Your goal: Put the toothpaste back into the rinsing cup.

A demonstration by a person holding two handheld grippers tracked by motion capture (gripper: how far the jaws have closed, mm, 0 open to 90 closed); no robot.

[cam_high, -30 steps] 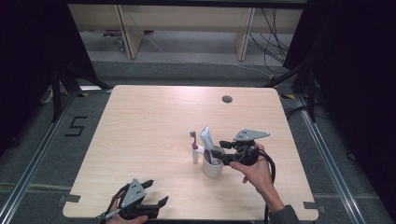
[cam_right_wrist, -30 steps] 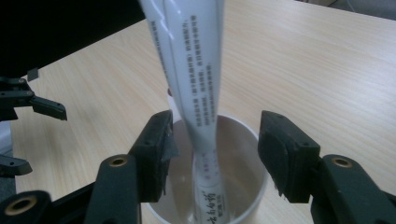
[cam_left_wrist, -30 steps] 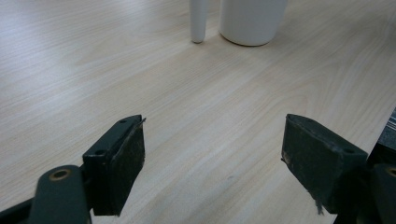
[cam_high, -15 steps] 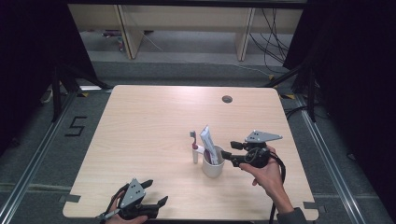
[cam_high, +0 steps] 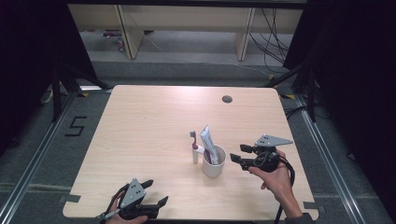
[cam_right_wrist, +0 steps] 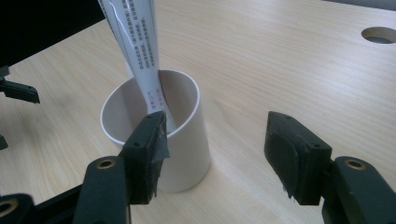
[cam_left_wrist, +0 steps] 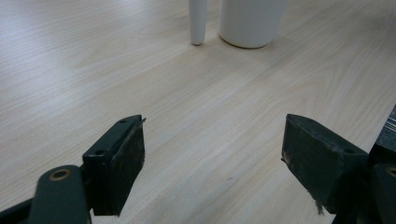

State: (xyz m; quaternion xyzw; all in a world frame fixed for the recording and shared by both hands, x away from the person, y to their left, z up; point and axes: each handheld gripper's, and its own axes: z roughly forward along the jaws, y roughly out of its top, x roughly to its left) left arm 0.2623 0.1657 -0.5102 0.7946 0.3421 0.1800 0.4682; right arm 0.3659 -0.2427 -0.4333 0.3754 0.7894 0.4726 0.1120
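A white cup [cam_high: 214, 163] stands at the middle of the table with a white toothpaste tube [cam_high: 208, 141] leaning up out of it. A white toothbrush [cam_high: 194, 150] with a dark red head stands upright just left of the cup. My right gripper [cam_high: 238, 153] is open just right of the cup, and its jaws have just been opening with nothing between them. In the right gripper view the cup [cam_right_wrist: 154, 140] and tube [cam_right_wrist: 135, 42] sit behind the left jaw of the gripper [cam_right_wrist: 217, 130]. My left gripper [cam_high: 158, 192] rests open and empty at the near edge, facing the cup [cam_left_wrist: 252, 21].
The wooden table [cam_high: 149, 126] has a round cable hole [cam_high: 227, 99] at the far right. Dark floor and metal rails surround the table; shelving stands beyond its far edge.
My right gripper has drawn back to the right, away from the cup and tube, with its jaws a little wider. The left gripper has stayed put.
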